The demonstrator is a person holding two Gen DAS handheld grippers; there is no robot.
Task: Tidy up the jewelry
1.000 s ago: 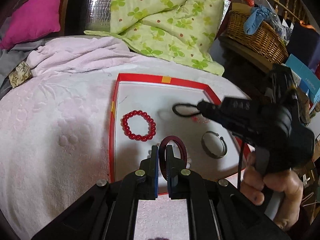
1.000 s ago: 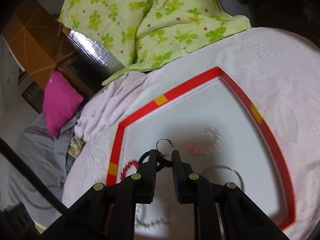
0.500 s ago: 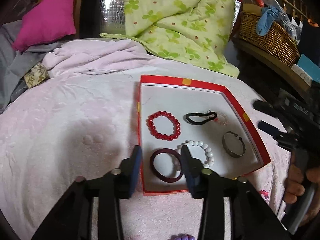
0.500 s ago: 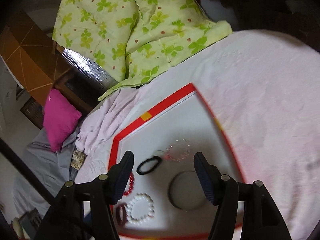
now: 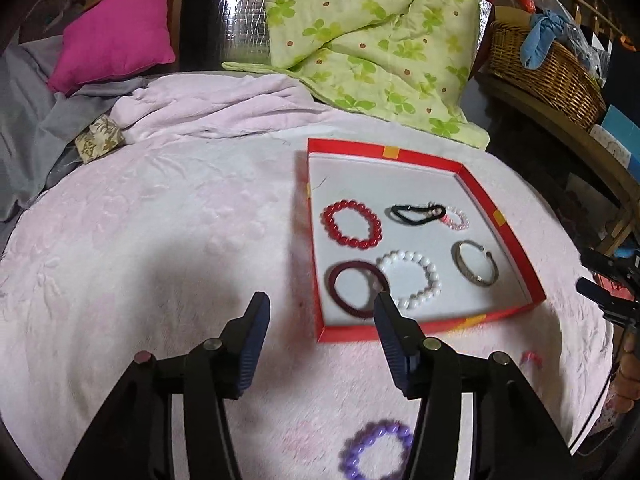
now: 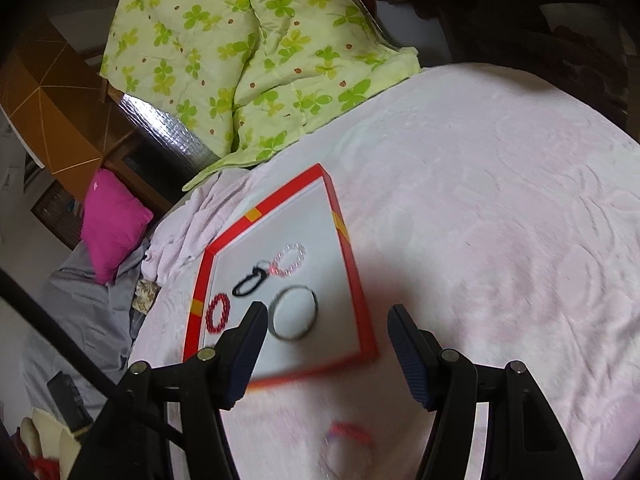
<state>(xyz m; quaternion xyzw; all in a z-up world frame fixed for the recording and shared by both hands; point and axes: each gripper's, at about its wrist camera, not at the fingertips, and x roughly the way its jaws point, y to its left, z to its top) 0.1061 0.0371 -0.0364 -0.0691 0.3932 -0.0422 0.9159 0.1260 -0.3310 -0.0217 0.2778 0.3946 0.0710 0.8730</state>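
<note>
Six pcs sit in the red tray (image 5: pixel 500 216); purple bracelet (image 5: pixel 376 450) & another by the bed's near edge remain. Both grippers' jaws just spread, empty.

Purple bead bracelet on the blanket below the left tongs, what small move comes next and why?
Probably lower the left tongs onto the purple bracelet. The tongs have just opened and hold nothing, six pieces already lie in the red box, and this bracelet lies outside on the pink blanket.
</note>
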